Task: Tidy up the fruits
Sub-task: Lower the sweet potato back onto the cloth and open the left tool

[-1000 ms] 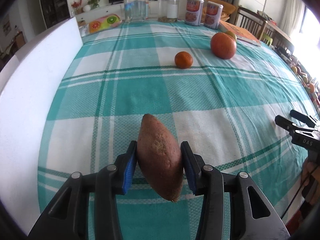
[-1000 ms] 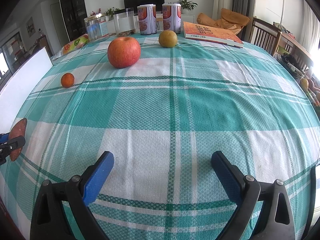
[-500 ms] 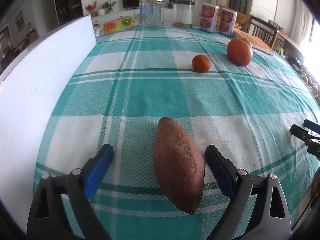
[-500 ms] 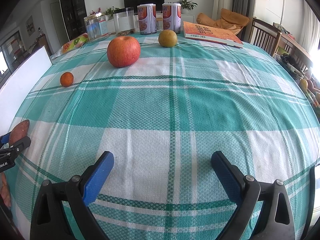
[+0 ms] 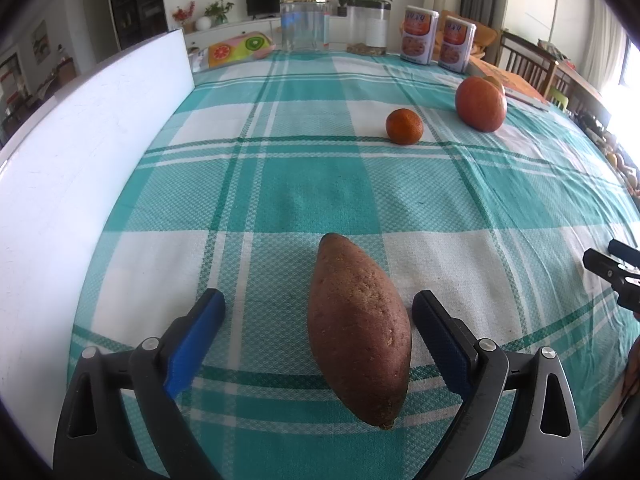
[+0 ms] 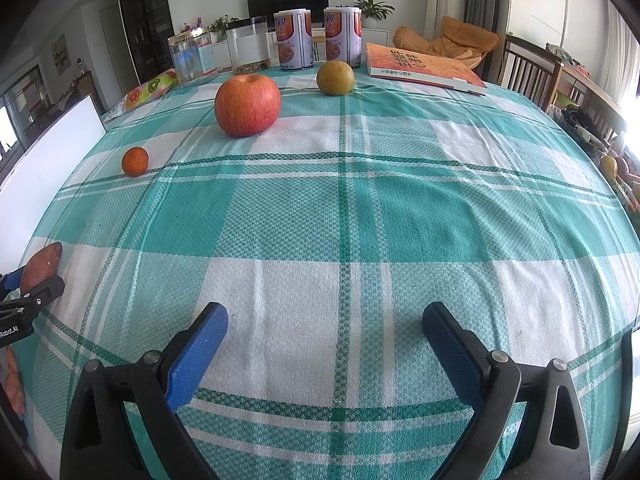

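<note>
Both hand-held grippers, left (image 5: 318, 320) and right (image 6: 326, 332), gape wide, tilted downward.

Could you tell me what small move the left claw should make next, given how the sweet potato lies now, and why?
Probably draw the left claw straight back and up, away from the sweet potato. Its jaws stand wide with gaps on both sides, and the sweet potato lies on the tablecloth, apparently set down. The tangerine and apple farther up the table look like the next candidates.
</note>
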`<control>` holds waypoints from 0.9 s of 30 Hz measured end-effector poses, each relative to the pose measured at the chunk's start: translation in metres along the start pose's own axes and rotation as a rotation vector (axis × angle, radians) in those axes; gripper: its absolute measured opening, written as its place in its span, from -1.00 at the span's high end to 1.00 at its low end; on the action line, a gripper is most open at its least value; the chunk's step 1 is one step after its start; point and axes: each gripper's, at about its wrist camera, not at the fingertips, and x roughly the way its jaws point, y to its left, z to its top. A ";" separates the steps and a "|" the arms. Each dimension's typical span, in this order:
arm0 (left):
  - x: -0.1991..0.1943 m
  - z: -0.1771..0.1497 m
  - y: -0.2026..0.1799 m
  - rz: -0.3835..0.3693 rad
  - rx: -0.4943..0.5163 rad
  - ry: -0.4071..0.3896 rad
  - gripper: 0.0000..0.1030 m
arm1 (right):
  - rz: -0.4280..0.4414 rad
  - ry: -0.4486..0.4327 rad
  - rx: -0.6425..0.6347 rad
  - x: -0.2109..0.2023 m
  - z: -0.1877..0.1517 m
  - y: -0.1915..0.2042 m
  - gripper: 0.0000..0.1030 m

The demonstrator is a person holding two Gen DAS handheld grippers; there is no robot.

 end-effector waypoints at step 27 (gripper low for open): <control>0.001 -0.002 0.013 0.000 0.022 0.009 -0.96 | -0.008 0.114 -0.013 0.012 0.016 0.008 -1.00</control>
